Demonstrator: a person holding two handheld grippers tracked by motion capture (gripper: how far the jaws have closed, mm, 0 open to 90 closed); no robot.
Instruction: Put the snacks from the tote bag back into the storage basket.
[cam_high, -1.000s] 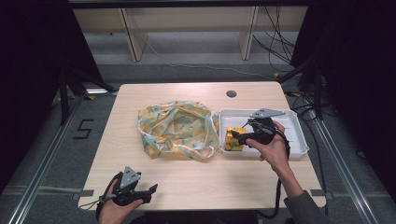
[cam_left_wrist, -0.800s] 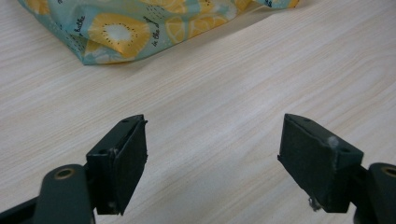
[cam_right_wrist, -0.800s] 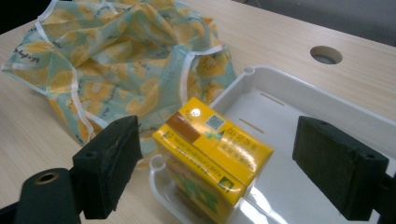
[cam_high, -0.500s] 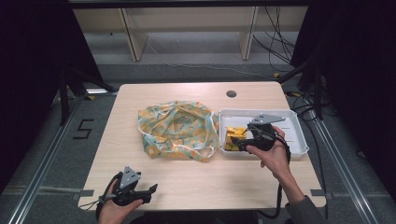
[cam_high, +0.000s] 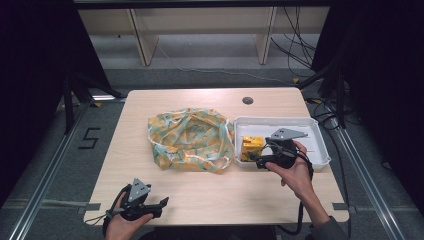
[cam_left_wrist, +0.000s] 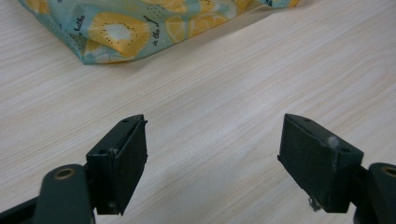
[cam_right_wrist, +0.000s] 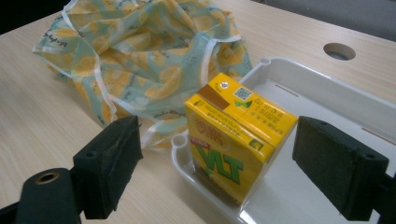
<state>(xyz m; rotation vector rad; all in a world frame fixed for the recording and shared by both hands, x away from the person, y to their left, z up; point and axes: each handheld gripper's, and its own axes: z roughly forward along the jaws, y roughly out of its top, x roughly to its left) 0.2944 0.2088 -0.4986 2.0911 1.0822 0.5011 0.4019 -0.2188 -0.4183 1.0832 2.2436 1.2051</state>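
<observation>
The right gripper (cam_right_wrist: 219, 163) is being held wide open around the yellow drink carton (cam_right_wrist: 236, 142) in the white tray (cam_right_wrist: 327, 116). The left gripper (cam_left_wrist: 219, 163) is being kept wide over the worktop (cam_left_wrist: 210, 84).

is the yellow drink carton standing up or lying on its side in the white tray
Standing upright. The yellow drink carton rests on its base in the corner of the white tray, sealed top face upward, between the open right gripper jaws.

Drink carton (cam_high: 251, 148) stands in tray (cam_high: 300, 122), just right of the bag (cam_high: 190, 139) on table (cam_high: 240, 190)
</observation>
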